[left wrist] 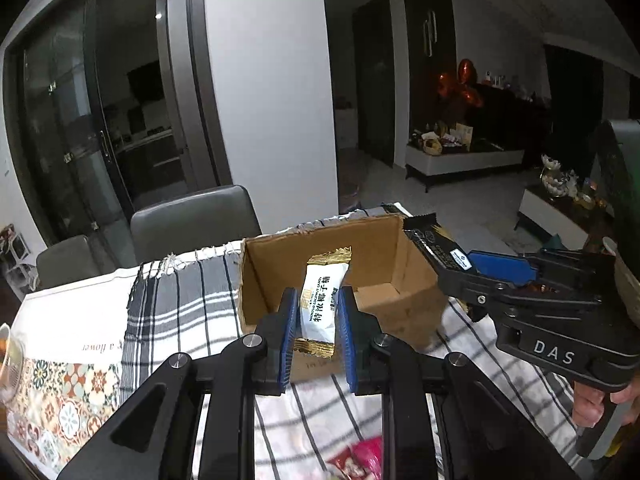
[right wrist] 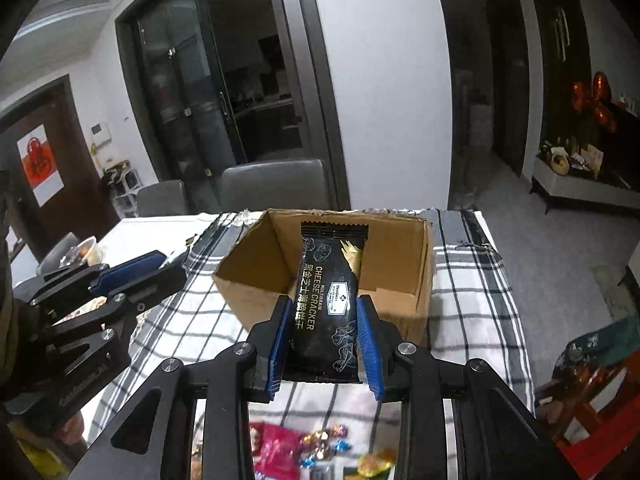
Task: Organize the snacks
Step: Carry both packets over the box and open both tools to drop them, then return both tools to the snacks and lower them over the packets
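An open cardboard box (left wrist: 400,264) (right wrist: 256,256) stands on the striped cloth. My left gripper (left wrist: 318,336) is shut on a white and gold coconut candy packet (left wrist: 322,300), held above the box's near edge. My right gripper (right wrist: 324,340) is shut on a black cheese cracker packet (right wrist: 326,300), held over the box's front wall. The right gripper with the black packet (left wrist: 432,246) also shows in the left wrist view at the box's right side. The left gripper (right wrist: 132,270) shows in the right wrist view, left of the box.
Loose wrapped candies (right wrist: 324,444) and a pink packet (right wrist: 272,452) (left wrist: 360,460) lie on the striped cloth (right wrist: 472,304) near me. Grey chairs (left wrist: 192,220) stand behind the table. A bowl (right wrist: 86,250) sits at the far left.
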